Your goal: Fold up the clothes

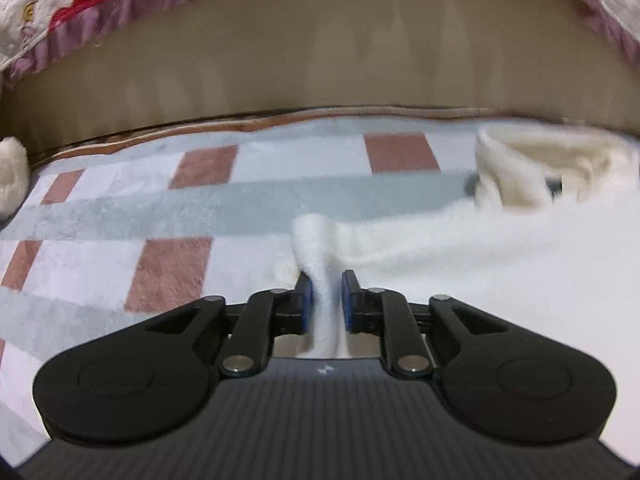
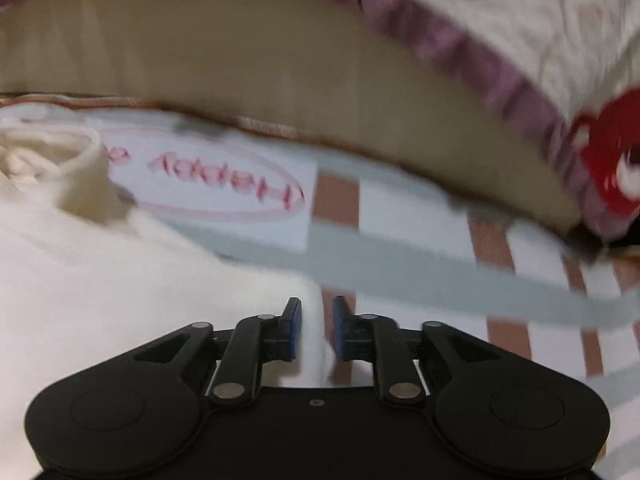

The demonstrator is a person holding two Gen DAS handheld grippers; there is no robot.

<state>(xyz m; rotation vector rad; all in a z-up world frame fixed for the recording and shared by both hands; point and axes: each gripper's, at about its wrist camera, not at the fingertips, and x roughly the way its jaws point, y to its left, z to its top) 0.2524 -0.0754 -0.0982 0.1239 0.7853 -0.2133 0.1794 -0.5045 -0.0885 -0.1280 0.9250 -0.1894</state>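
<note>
Left claw (image 1: 326,296): a raised ridge of the cream garment (image 1: 460,264) stands between its blue pads, which sit a little apart; the cloth looks pinched, though a firm clamp is not certain from this view. The garment lies spread on a checked blanket (image 1: 172,268) over the bed, its ribbed collar (image 1: 520,168) at the far side, toward the beige headboard (image 1: 320,60). A patterned pillow (image 1: 60,8) with a purple frill overhangs the headboard. Right claw (image 2: 316,330): the garment's right edge runs between its pads, which also stand slightly apart; the picture is blurred, and whether cloth is gripped cannot be told. Judgement: both claws hold or address the near side corners of the garment, which would suit a fold toward the collar. To do it well, both grips should be firm before lifting, the two claws kept level and equally spaced so the edge stays taut, and the fold laid square to the collar without dragging the blanket.
</note>
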